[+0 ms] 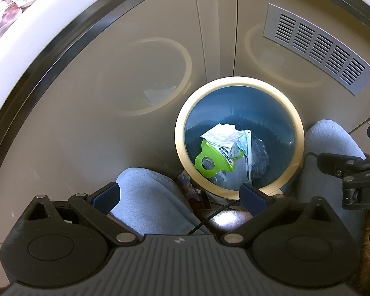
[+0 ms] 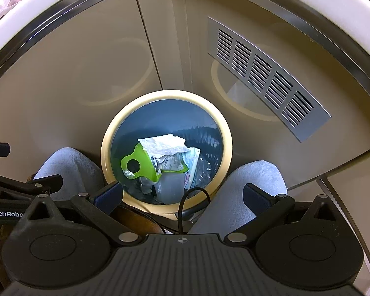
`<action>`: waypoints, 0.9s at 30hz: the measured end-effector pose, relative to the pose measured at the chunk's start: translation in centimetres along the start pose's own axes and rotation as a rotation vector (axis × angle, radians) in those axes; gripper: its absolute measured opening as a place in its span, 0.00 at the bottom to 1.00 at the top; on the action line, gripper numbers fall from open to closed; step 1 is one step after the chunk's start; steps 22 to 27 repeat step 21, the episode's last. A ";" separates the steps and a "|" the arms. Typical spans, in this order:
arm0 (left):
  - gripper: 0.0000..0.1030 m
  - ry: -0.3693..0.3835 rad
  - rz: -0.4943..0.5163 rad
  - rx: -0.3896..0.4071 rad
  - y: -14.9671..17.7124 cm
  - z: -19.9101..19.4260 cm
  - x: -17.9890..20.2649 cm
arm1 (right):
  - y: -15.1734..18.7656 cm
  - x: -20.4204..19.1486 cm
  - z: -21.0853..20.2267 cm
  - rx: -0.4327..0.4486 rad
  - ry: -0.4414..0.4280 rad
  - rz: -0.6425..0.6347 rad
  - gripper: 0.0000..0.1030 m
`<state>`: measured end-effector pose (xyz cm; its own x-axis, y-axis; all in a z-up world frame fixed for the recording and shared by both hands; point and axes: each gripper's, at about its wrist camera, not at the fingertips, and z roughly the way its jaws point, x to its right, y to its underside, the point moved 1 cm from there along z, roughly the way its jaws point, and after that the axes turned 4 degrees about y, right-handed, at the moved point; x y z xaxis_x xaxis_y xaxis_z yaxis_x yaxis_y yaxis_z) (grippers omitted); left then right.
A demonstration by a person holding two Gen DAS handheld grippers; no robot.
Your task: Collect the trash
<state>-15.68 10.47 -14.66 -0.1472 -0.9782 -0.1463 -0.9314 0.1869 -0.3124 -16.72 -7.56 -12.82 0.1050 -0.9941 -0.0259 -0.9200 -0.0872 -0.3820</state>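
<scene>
Your bin (image 1: 239, 83) stands against the beige cabinet (image 1: 111, 98), below its vent (image 1: 315, 49) and between your knees (image 1: 145, 197). In the bin lie a white tissue (image 1: 222, 134), a green wrapper (image 1: 211, 160) and clear plastic (image 1: 259, 156). Your left gripper (image 1: 180, 197) and right gripper (image 2: 182, 194) hover above the bin, jaws spread wide, holding and touching nothing.

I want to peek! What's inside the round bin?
Inside the bin lie a crumpled white paper on top, a green wrapper with a round hole, and clear plastic. Whatever lies beneath them is covered.
</scene>
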 end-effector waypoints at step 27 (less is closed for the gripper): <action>1.00 -0.015 -0.002 0.006 0.1 -0.2 0.0 | 0.0 0.1 0.0 0.001 -0.002 -0.001 1.00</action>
